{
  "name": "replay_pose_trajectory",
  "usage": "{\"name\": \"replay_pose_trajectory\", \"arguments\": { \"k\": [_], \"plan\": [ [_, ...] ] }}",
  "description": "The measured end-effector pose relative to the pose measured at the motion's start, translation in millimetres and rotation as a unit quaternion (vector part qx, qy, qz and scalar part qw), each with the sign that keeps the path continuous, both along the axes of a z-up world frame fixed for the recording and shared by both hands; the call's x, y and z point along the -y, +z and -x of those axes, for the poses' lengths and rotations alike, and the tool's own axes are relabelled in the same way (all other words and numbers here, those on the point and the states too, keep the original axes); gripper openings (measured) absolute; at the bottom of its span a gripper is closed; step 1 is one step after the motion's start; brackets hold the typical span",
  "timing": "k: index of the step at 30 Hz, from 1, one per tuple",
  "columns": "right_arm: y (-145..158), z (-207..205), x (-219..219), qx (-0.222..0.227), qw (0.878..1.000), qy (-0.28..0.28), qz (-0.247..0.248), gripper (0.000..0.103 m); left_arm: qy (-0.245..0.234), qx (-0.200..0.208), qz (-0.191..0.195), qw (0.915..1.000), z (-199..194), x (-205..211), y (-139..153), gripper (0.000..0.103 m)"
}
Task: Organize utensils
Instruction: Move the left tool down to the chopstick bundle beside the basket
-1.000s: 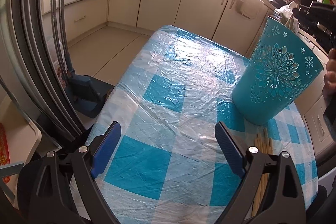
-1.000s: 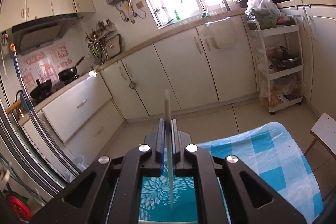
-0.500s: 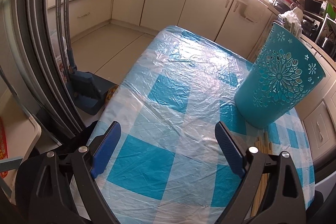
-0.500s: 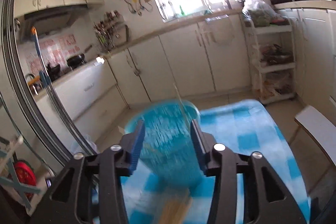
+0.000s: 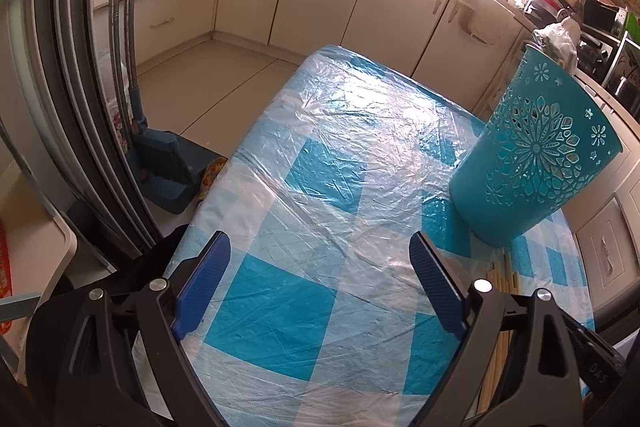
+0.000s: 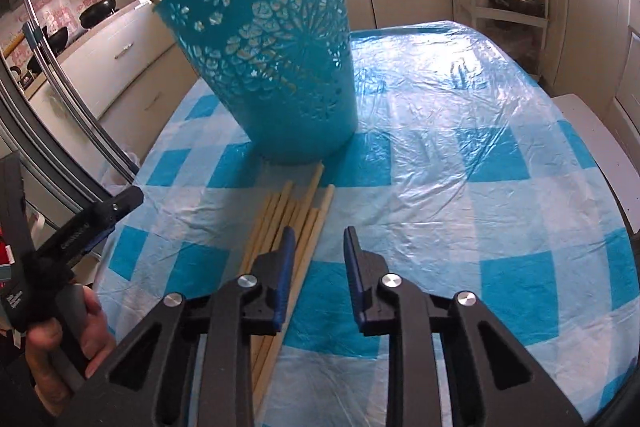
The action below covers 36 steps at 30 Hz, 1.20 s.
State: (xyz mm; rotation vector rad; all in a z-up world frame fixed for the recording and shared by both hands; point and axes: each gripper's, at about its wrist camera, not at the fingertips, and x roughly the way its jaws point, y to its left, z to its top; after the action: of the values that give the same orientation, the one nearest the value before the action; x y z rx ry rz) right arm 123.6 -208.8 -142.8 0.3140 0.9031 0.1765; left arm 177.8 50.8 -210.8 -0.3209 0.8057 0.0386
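Chopsticks (image 6: 288,227) lie in a loose wooden bundle on the counter (image 6: 460,155), which is covered in a blue-and-white checked plastic sheet. They run from under the right claw (image 6: 316,243) forward to the foot of a teal basket (image 6: 276,67), where the farthest tips reach or nearly reach its base. The right claw's jaws stand partly apart and have just been closing, with nothing between them; its left finger sits over the right side of the bundle, though whether it touches the sticks cannot be told. The gap between the jaws is over bare sheet just right of the sticks. The teal basket stands ahead and slightly left of this claw, upright, its wall pierced with a flower pattern.

The left claw (image 5: 320,283) is released, its jaws spread wide over empty checked sheet. From it the basket (image 5: 536,155) stands ahead and to the right, and the chopsticks (image 5: 504,279) show just behind its right finger. In the right wrist view a hand (image 6: 68,339) at the lower left holds the left claw's handle.
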Motion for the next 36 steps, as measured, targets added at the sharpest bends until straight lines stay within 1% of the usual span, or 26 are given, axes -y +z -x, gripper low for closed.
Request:
{"name": "replay_pose_trajectory", "arguments": {
  "k": [7, 12, 15, 18, 19, 20, 22, 24, 27, 30, 33, 36],
  "plan": [
    [-13.9, -0.8, -8.9, -0.021, 0.999, 0.008, 0.022, 0.020, 0.000, 0.001, 0.002, 1.0000, -0.6, 0.5, -0.7, 0.087],
    [-15.3, 1.0, -11.6, -0.014, 0.999, 0.016, 0.047, 0.017, -0.004, -0.001, -0.001, 1.0000, -1.2, 2.6, -1.3, 0.087],
    [-14.9, -1.1, -12.9, -0.012, 0.998, 0.026, 0.059, 0.013, -0.008, -0.003, -0.013, 0.9999, -1.5, 7.9, -0.7, 0.087],
    [-14.6, 0.6, -6.1, -0.011, 0.997, 0.033, 0.067, 0.012, -0.043, -0.008, -0.046, 0.9980, -1.1, 27.1, 2.3, 0.087],
    [-15.1, 3.4, -0.5, -0.011, 0.997, 0.031, 0.065, 0.012, -0.057, -0.010, -0.049, 0.9971, -0.3, 33.6, 2.9, 0.087],
    [-15.9, 5.8, 4.7, -0.009, 0.998, 0.029, 0.061, 0.012, -0.081, -0.017, -0.048, 0.9954, 1.1, 44.1, 3.2, 0.087],
    [-19.0, 14.8, 21.0, 0.000, 0.999, 0.021, 0.041, 0.011, -0.111, -0.027, -0.052, 0.9921, 2.8, 61.4, 3.8, 0.087],
    [-21.7, 21.7, 33.4, 0.009, 1.000, 0.013, 0.026, 0.009, -0.142, -0.040, -0.073, 0.9863, 2.0, 84.6, 3.8, 0.087],
    [-24.2, 26.9, 43.6, 0.018, 1.000, 0.009, 0.004, 0.009, -0.167, -0.054, -0.105, 0.9789, -1.6, 109.8, 2.1, 0.087],
    [-24.2, 27.6, 44.4, 0.021, 1.000, 0.006, -0.002, 0.009, -0.171, -0.067, -0.128, 0.9745, -5.9, 123.2, -1.6, 0.087],
    [-25.2, 27.4, 48.2, 0.022, 1.000, 0.005, -0.016, 0.009, -0.176, -0.079, -0.127, 0.9730, -7.3, 127.4, -7.6, 0.087],
    [-26.1, 28.2, 50.8, 0.022, 0.999, 0.005, -0.024, 0.009, -0.178, -0.079, -0.130, 0.9721, -7.0, 129.2, -9.1, 0.087]
  ]
}}
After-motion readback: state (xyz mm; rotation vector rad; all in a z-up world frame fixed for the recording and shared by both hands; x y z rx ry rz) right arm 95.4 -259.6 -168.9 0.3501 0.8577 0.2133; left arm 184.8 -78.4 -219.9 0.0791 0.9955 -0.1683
